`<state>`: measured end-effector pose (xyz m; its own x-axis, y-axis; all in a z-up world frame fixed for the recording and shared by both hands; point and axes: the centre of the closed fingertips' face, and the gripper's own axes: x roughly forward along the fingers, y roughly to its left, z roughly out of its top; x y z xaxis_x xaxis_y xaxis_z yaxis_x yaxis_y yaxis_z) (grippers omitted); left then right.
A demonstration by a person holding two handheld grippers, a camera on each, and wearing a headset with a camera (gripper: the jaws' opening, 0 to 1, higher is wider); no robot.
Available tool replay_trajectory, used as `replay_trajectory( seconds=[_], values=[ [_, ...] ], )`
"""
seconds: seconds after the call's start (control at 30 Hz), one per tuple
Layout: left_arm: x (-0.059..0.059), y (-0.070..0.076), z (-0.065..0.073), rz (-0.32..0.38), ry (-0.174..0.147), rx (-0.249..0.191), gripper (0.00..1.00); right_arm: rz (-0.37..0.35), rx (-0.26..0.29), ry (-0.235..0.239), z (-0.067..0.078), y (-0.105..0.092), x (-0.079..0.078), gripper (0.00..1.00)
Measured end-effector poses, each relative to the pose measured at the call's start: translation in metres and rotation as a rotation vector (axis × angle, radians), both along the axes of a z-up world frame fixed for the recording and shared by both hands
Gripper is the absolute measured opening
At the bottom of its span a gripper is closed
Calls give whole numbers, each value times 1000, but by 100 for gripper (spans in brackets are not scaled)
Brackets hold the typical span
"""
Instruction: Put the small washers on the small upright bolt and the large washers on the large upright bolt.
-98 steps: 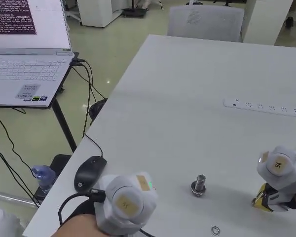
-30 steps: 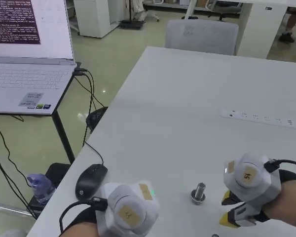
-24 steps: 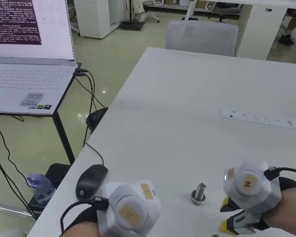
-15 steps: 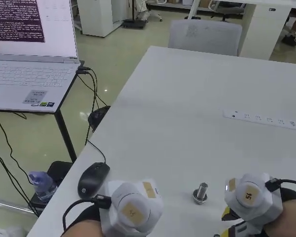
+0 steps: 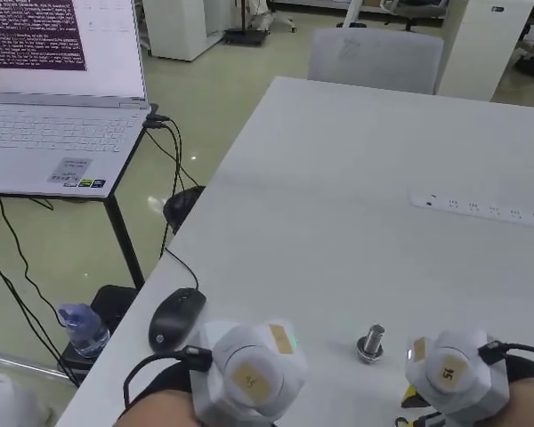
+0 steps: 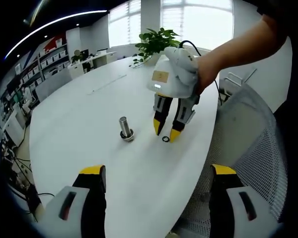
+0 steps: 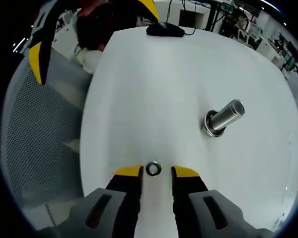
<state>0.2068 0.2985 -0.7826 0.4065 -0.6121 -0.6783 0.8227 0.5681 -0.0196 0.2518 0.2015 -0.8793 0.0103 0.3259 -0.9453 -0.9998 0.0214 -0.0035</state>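
Steel washer (image 7: 153,168) lies flat between the parted jaws of your right hand-held gripper (image 6: 167,133), near the bench (image 5: 356,178) edge; bolt (image 7: 222,117) stands near; left hand-held gripper (image 6: 157,170), jaws wide, is farther.

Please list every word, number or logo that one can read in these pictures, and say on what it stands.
"54", second digit unsure: tan label on the right gripper.
Blurred: tan label on the left gripper.
Too small: laptop screen text and stickers.
Too small: mouse logo.
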Motion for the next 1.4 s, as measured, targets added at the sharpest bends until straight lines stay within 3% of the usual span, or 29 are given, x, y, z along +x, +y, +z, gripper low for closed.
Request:
replay_trajectory(
  seconds=[0.4,0.67,1.0,1.2,1.4],
  values=[
    [0,1,0,-4,2,-6,84,7,-19,-24,0,-2,-3,15],
    [-1,1,-1,-7,5,-7,83,4,-45,-34,0,-2,-4,14],
    [2,0,0,7,1,-7,83,-13,-36,-35,0,-3,-3,13],
    [5,-2,-3,29,1,-18,84,-67,-19,-7,10,-16,1,13],
    [8,-3,-4,38,-12,-20,87,-106,2,-15,24,-34,11,13]
  ],
)
